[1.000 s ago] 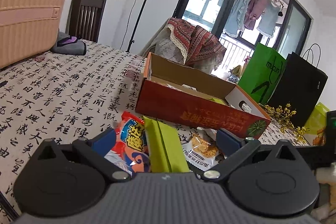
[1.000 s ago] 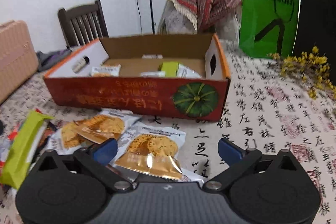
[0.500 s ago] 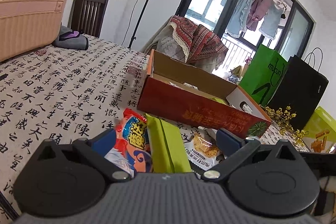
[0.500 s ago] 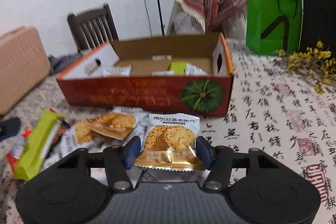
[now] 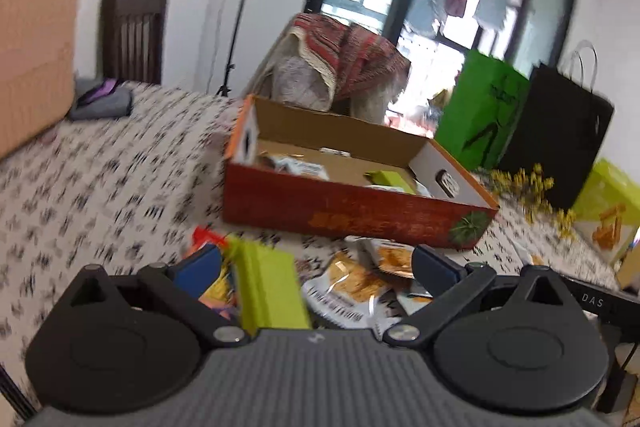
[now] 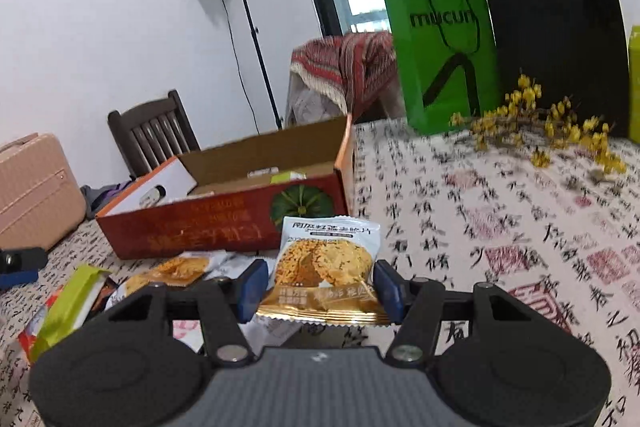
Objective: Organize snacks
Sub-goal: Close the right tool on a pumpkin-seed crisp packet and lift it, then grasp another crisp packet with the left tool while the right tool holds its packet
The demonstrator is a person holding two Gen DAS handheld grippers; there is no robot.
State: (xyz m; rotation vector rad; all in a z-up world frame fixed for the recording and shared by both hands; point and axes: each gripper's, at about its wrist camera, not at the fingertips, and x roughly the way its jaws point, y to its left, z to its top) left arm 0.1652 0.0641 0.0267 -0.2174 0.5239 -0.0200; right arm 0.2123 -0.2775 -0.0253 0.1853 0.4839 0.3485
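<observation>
In the right wrist view my right gripper (image 6: 320,287) is shut on a cracker packet (image 6: 326,259), white on top and gold below, held upright above the table. Behind it and to the left stands the open red cardboard box (image 6: 224,223) with a pumpkin picture; a few packets lie inside. In the left wrist view my left gripper (image 5: 316,267) is open above a heap of loose snacks: a green packet (image 5: 268,291) beside the left finger, cracker packets (image 5: 352,283) in the middle. The red box (image 5: 352,207) lies just beyond the heap. The left view is blurred.
The table has a calligraphy-print cloth (image 6: 480,211). A green paper bag (image 6: 440,55), a black bag (image 6: 560,27) and yellow flowers (image 6: 552,123) stand at the back right. A pink suitcase (image 6: 32,187) and a dark wooden chair (image 6: 152,131) are on the left.
My right gripper closed on the cracker packet, lifted it off the heap and swung right. My left gripper stayed open and rose a little, so more of the box's inside shows.
</observation>
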